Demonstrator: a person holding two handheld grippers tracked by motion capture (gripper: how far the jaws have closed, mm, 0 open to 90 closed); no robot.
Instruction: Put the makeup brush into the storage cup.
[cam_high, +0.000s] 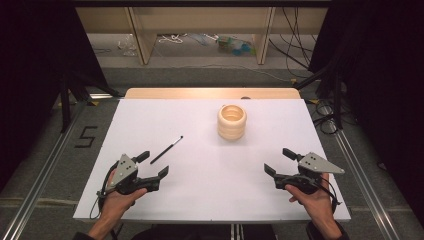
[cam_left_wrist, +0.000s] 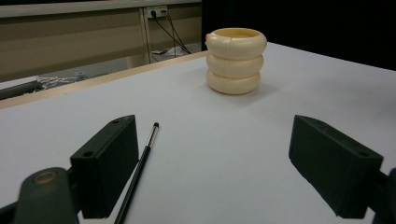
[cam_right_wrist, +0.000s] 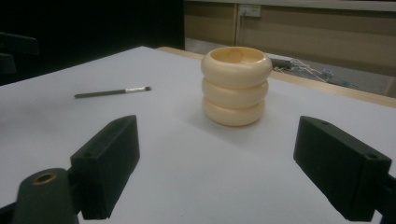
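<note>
Two tongs gaping, empty | pen (cam_left_wrist: 140, 170) end cut off behind left tongs (cam_high: 153, 167)

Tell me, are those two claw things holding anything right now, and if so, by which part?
Nothing is held. The left gripper and right gripper both stand open and empty, apart from the pen and the cream holder.

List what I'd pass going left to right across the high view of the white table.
Left tongs → thin black pen → cream ringed holder → right tongs.
</note>
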